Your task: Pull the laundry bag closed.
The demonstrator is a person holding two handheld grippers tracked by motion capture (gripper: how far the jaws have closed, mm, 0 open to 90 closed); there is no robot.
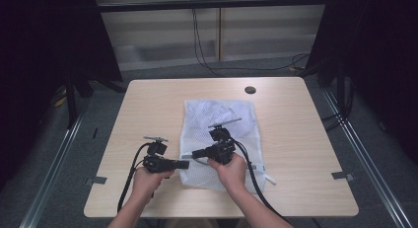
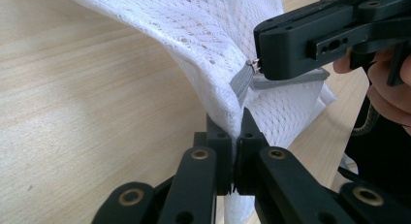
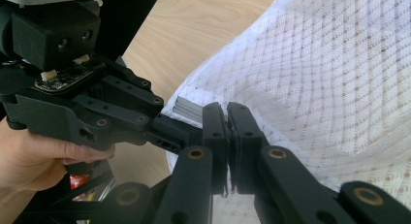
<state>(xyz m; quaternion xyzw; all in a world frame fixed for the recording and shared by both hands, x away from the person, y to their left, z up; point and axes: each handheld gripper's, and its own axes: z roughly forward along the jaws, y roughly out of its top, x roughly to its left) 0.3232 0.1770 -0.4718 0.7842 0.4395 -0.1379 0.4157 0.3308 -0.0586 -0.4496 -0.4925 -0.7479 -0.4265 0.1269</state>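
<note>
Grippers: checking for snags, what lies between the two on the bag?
A short grey zipper stretch on the mesh bag, seen in the left gripper view.

From here I can't make out the zipper pull (image 2: pixel 252 65), mostly buried under the right gripper (image 2: pixel 259 64), and the mesh laundry bag (image 3: pixel 329 88) runs off the right gripper view's edges.

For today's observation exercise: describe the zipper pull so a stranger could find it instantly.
On the wooden table lies a white mesh laundry bag. Along its near-left edge runs a grey zipper. The zipper pull is the small silver metal piece pinched by the right claw.
</note>
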